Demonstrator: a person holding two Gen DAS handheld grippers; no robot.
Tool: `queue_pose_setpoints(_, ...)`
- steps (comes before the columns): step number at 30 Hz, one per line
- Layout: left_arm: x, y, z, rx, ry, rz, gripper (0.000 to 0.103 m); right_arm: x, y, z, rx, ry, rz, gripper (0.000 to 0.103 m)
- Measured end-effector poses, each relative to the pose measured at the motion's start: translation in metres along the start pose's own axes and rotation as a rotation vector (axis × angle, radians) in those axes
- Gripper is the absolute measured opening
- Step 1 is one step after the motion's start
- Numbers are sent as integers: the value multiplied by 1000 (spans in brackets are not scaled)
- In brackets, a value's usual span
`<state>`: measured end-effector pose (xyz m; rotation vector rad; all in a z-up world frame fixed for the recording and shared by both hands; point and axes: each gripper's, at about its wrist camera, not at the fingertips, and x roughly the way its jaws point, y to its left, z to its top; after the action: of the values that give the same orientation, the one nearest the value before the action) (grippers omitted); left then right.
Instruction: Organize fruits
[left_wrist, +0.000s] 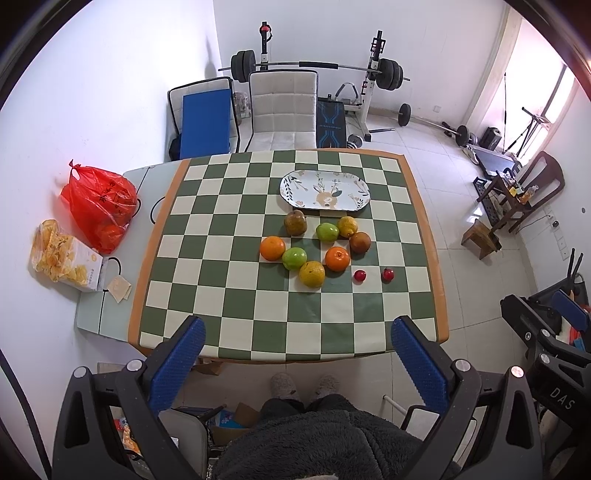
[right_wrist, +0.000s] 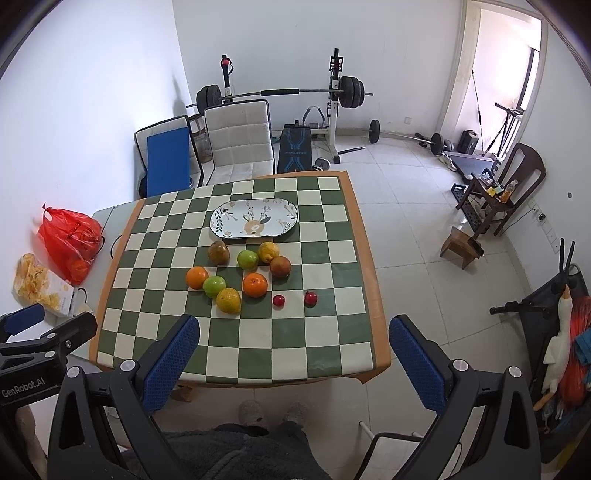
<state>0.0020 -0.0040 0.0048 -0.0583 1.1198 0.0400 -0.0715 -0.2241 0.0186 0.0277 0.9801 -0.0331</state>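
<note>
- Left wrist view: fruit sits loose mid-desk (left_wrist: 424, 221), near side of the empty plate (left_wrist: 291, 184); nothing on the plate yet.
- Left cluster: orange (left_wrist: 272, 248), green apple (left_wrist: 294, 258) and yellow fruit (left_wrist: 312, 273) are touching; picking one likely nudges the others, and round fruit rolls.
- Middle: brown pear (left_wrist: 295, 222) stands just near of the plate rim; a careless reach could knock it over.
- Right: two small red fruits (left_wrist: 359, 275) lie apart from the rest; they look easy to squeeze out of the pads or flick off the desk's near-right edge.
- Left claw (left_wrist: 297, 347): wide open, empty, held high above the near desk edge, well short of the fruit.
- Right claw (right_wrist: 293, 343): also wide open, empty, same raised pose, over the near-right corner.
</note>
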Motion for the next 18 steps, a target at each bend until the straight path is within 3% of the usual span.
queue_pose_setpoints(18, -1, 1, 0, -1, -6, -1, 103, -19, -6, 10, -1, -16, 4, 103)
